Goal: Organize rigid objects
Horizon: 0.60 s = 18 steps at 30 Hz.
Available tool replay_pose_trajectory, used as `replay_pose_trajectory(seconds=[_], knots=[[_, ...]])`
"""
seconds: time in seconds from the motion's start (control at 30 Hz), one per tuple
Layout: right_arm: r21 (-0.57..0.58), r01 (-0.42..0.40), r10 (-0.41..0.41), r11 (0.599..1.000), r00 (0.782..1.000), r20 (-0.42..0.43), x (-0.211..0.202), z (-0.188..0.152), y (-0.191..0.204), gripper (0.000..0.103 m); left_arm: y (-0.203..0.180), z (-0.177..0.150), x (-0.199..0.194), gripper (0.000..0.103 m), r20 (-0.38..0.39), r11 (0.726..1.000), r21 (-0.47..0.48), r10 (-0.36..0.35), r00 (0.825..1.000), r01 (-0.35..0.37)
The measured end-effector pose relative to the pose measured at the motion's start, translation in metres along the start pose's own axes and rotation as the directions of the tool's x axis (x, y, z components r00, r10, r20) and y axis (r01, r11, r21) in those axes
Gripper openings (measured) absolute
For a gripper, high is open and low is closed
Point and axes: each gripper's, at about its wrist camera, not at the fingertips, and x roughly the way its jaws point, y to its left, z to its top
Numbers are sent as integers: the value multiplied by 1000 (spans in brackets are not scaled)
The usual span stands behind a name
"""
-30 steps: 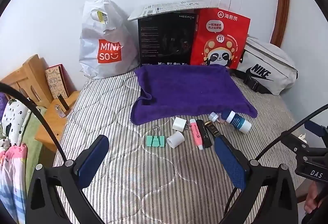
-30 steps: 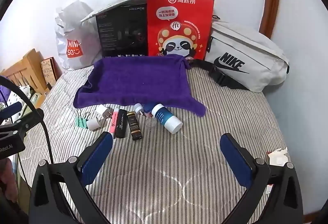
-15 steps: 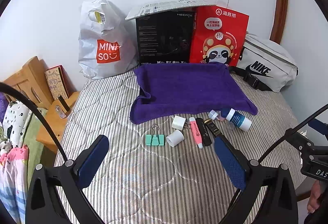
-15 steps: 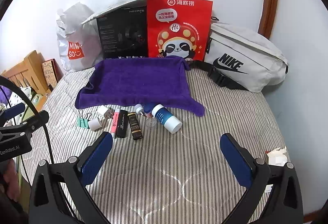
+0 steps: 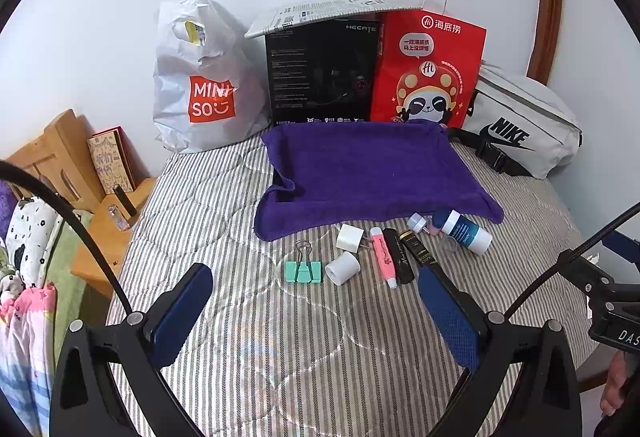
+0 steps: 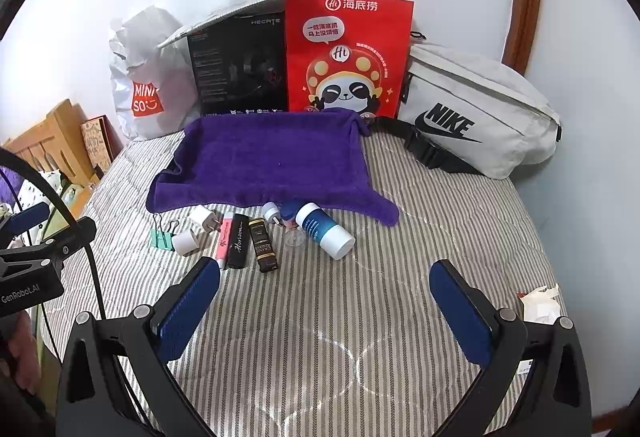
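A row of small objects lies on the striped bed in front of a purple towel (image 5: 372, 173) (image 6: 272, 165): a green binder clip (image 5: 303, 271) (image 6: 162, 237), a white plug adapter (image 5: 350, 238) (image 6: 204, 218), a white cylinder (image 5: 342, 268) (image 6: 186, 242), a pink tube (image 5: 383, 257) (image 6: 224, 237), two black tubes (image 5: 400, 253) (image 6: 262, 243), a small white-capped bottle (image 5: 416, 223) and a blue-and-white bottle (image 5: 464, 231) (image 6: 324, 231). My left gripper (image 5: 316, 311) and right gripper (image 6: 326, 311) are open, empty, hovering short of the row.
Against the wall stand a white Miniso bag (image 5: 200, 81), a black box (image 5: 320, 73), a red paper bag (image 6: 346, 57) and a grey Nike pouch (image 6: 476, 117). A wooden nightstand (image 5: 108, 233) is left of the bed. Crumpled paper (image 6: 540, 301) lies at the right edge.
Both grippers have drawn back and up slightly, so the objects look a little farther away. Nothing on the bed has moved.
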Motion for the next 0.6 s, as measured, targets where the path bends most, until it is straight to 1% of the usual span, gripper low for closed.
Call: replay_pose_trajectory(seconds=[0.6], knots=[[-2,1,-1,1000,1000,-9,2,-2,0,103,0,1,3,103,-11,1000,11,7,1000,-6]])
